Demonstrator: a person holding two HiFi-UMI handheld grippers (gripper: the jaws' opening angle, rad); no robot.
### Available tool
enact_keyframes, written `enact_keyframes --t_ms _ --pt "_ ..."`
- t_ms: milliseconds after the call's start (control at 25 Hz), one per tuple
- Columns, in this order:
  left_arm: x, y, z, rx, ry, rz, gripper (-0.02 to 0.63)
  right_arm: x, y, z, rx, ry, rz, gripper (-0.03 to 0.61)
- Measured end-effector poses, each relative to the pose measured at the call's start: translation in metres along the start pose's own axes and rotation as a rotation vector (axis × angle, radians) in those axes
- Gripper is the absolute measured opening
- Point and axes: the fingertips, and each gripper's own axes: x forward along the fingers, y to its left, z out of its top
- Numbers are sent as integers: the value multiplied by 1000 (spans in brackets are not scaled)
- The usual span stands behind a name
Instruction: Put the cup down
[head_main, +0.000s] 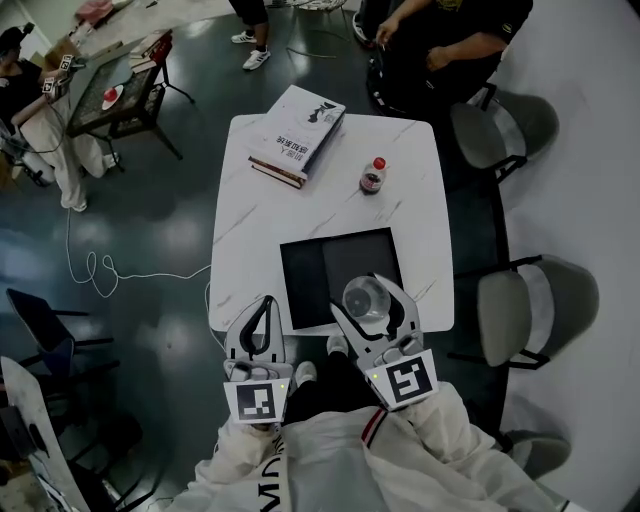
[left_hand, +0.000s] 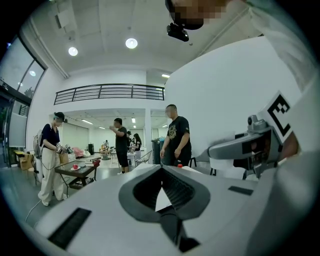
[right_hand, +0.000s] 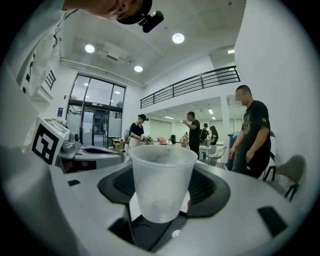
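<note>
A clear plastic cup (head_main: 365, 298) stands upright between the jaws of my right gripper (head_main: 367, 290), which is shut on it. The cup hangs over the near edge of a black mat (head_main: 310, 270) on the white marble table (head_main: 260, 220). In the right gripper view the cup (right_hand: 161, 190) looks empty and fills the gap of the gripper (right_hand: 165, 172). My left gripper (head_main: 268, 302) is at the table's near left edge, its tips together with nothing between them. The left gripper view shows those jaws (left_hand: 161, 169) closed into a loop.
A stack of books (head_main: 298, 133) and a small bottle with a red cap (head_main: 373, 176) sit at the table's far side. Grey chairs (head_main: 535, 310) (head_main: 500, 125) stand on the right. A person (head_main: 450, 40) stands beyond the far corner. A cable (head_main: 100, 270) lies on the floor at left.
</note>
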Motion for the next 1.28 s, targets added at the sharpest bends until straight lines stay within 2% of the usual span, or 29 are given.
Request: enact_keyframes --t_ms 400,720,920,1280 --pt "27 9 -32 -9 48 32 9 40 -16 -37 8 12 46 284" --pt "49 10 -70 -32 74 46 9 76 -17 -73 -11 -28 110 284" --pt "61 11 -90 -44 80 59 9 90 -8 -116 -109 89 197 284" --pt "72 21 -119 -58 114 84 9 119 -1 -152 -124 111 267 284"
